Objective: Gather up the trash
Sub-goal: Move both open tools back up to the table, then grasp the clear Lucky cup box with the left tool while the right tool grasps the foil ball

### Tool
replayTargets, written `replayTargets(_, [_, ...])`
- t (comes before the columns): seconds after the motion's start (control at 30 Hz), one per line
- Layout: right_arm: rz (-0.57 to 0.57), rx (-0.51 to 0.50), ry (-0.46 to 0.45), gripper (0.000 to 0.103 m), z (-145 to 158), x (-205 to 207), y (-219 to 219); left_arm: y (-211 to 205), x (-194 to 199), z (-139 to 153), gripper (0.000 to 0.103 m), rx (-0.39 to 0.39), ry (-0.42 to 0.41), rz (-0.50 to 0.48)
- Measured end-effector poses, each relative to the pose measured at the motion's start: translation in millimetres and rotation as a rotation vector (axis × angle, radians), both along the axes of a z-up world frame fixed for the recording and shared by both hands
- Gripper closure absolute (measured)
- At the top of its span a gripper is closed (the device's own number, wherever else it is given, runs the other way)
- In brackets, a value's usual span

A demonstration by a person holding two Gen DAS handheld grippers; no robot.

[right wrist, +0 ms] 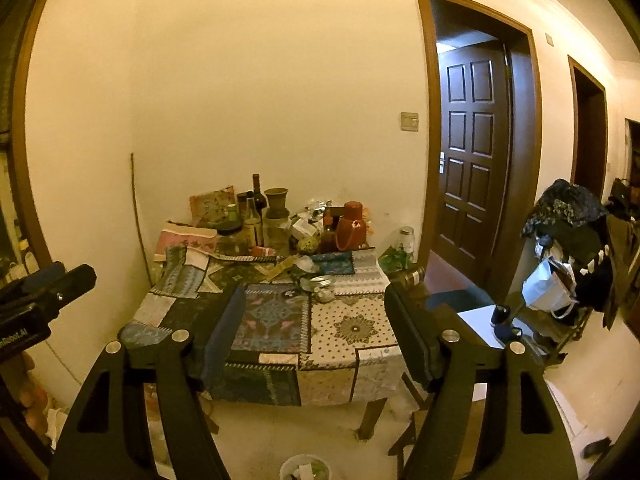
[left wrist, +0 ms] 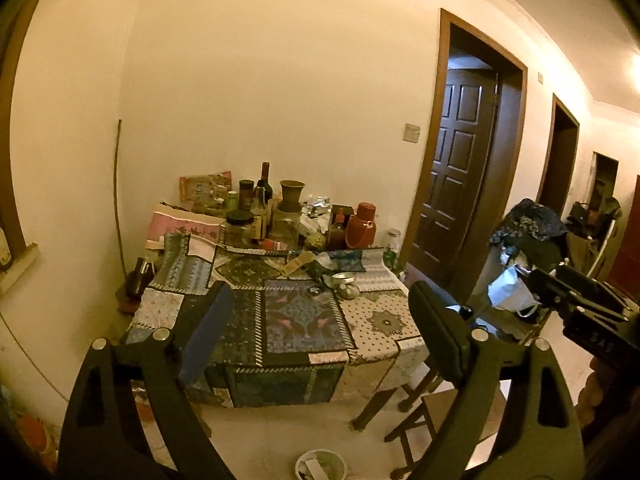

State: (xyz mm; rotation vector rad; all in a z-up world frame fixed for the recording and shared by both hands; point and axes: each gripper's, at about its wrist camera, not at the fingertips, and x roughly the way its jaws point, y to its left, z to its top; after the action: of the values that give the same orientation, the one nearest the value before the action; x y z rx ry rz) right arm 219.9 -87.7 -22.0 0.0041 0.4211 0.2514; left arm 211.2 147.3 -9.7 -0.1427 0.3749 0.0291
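**Two empty grippers held above the table, bin below**

Two grippers are in view, each gaping wide with nothing between its pads. The left gripper (left wrist: 320,320) and the right gripper (right wrist: 314,330) both hang in front of the table (right wrist: 352,328), which serves as the landmark.

One small white trash bin (left wrist: 321,466) stands on the floor just in front of the table, with scraps inside; its lower part is cut off by the frame edge.

At the table's back edge, against the wall, stands a crowd of bottles and jars too tightly packed to count, with one red thermos (left wrist: 361,226) at their right.

Near the table's middle lie one metal lid (left wrist: 345,279) and some small crumpled scraps (left wrist: 347,290), too blurred to identify.

One wooden stool (left wrist: 420,416) stands right of the table, partly hidden behind a gripper finger.
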Motion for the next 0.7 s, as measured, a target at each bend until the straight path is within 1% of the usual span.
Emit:
replayTargets(0.1, [-0.006, 0.009, -0.015, 0.018, -3, 16, -8, -4, 23, -3, 0.014, 0.005, 0.013, 0.014])
replayTargets(0.23, [-0.004, 0.003, -0.031, 0.013, -5, 49, -20, -11, 64, -5, 0.014, 0.002, 0.044, 0.023])
replayTargets(0.3, [0.001, -0.012, -0.028, 0.012, -6, 64, -23, -15, 87, -8, 0.014, 0.003, 0.067, 0.025])
replayTargets(0.33, [0.011, -0.020, -0.022, 0.012, -6, 78, -26, -19, 101, -9, 0.014, 0.005, 0.079, 0.025])
replayTargets(0.4, [0.023, -0.026, -0.013, 0.012, -8, 92, -29, -24, 121, -11, 0.014, 0.009, 0.084, 0.034])
replayTargets(0.47, [0.042, -0.037, 0.010, 0.012, -10, 113, -34, -32, 147, -15, 0.014, 0.011, 0.095, 0.069])
replayTargets(0.53, [0.064, -0.046, 0.032, 0.012, -13, 131, -38, -36, 166, -18, 0.014, 0.006, 0.114, 0.078])
replayTargets(0.7, [0.142, -0.063, 0.093, 0.012, -23, 174, -44, -43, 219, -37, 0.013, -0.007, 0.201, 0.083])
